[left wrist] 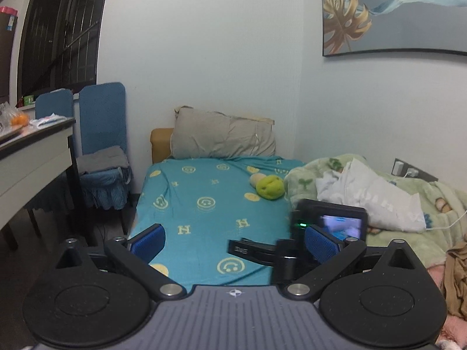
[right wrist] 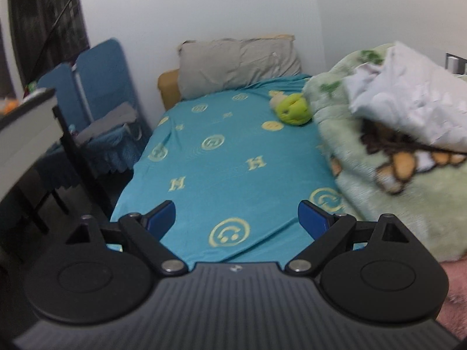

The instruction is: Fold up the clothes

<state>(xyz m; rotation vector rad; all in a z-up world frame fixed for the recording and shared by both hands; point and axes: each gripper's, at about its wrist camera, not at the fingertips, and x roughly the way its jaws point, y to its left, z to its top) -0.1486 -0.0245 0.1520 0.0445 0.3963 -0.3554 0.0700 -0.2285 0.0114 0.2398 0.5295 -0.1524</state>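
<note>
Surface: teal smiley-print bedsheet (right wrist: 233,157), bare, my folding space.
Left gripper (left wrist: 233,240): fingers apart, empty.
Right gripper (right wrist: 237,215): fingers apart, empty, nothing picked yet.

A crumpled white garment (right wrist: 414,108) lies heaped on the green fleece blanket (right wrist: 364,180) along the bed's right side. A tan garment (left wrist: 455,277) is bunched at the near right edge, beside pink fabric (right wrist: 458,285).
</note>
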